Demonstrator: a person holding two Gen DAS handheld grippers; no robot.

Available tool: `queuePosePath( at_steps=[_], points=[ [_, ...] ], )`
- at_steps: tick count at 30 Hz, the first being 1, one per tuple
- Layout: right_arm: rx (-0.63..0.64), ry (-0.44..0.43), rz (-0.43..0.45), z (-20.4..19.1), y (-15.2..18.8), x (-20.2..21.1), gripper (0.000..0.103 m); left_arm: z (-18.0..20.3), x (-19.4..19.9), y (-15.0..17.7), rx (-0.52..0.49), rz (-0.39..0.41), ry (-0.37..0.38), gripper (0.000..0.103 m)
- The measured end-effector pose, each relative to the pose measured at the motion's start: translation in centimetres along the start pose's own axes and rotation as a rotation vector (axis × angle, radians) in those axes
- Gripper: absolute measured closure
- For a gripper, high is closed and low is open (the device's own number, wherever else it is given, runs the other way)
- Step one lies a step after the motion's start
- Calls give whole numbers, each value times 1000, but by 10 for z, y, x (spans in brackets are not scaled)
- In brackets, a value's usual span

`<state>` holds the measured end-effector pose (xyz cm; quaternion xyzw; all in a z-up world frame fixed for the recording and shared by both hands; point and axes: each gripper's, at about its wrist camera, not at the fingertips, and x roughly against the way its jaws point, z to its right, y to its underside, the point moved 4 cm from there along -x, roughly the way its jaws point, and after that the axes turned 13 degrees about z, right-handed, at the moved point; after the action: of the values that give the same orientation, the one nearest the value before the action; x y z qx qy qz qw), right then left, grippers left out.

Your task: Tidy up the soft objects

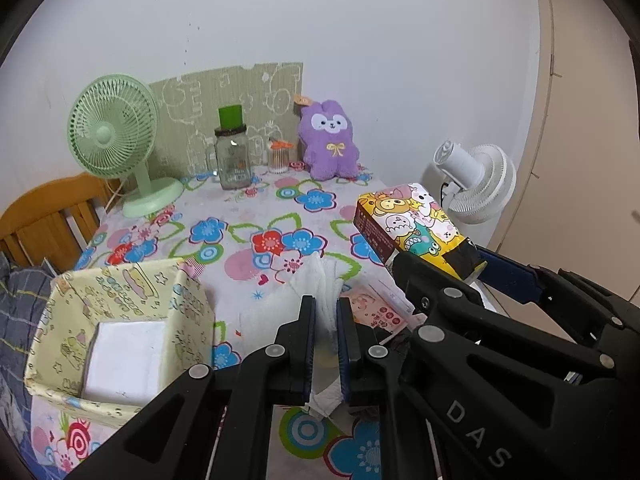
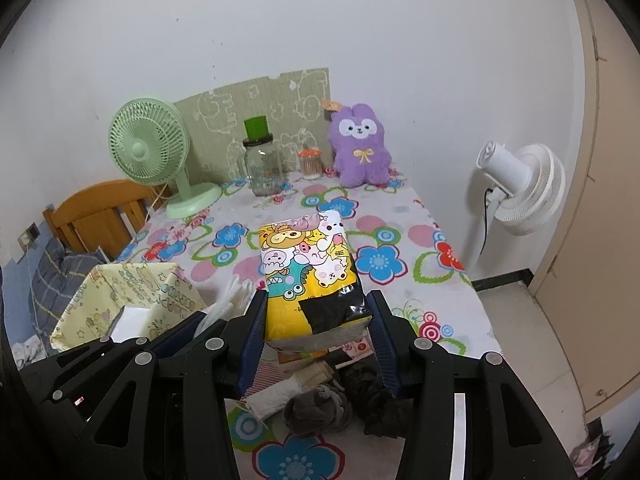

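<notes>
L claw [image 1: 326,322] pinches white tissue [image 1: 316,280]; R claw [image 2: 318,320] grips cartoon tissue pack [image 2: 310,264], prob. lifted off counter [image 2: 400,216].

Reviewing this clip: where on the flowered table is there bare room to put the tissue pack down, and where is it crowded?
Free: the tablecloth middle, between the yellow box and the right edge, in front of the jar. Crowded: the back row with green fan, jar and purple plush, and the near edge under the right gripper, littered with packets and dark cloth.
</notes>
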<state>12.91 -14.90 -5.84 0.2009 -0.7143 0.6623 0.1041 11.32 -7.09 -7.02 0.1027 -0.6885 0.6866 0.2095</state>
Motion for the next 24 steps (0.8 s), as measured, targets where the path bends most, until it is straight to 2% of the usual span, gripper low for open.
queuePosePath(
  at_steps=[7,12,24],
  points=[
    [13,1,35,-10,-11,16,51,-4,19,-11,-16,44,-4,96],
    [19,-13,53,-22,-17,22,51,-12,31,-19,-34,90,-37,96],
    [41,-47,96,-50,-36,25,51,-39,42,-36,-35,133,-65,96]
  ],
)
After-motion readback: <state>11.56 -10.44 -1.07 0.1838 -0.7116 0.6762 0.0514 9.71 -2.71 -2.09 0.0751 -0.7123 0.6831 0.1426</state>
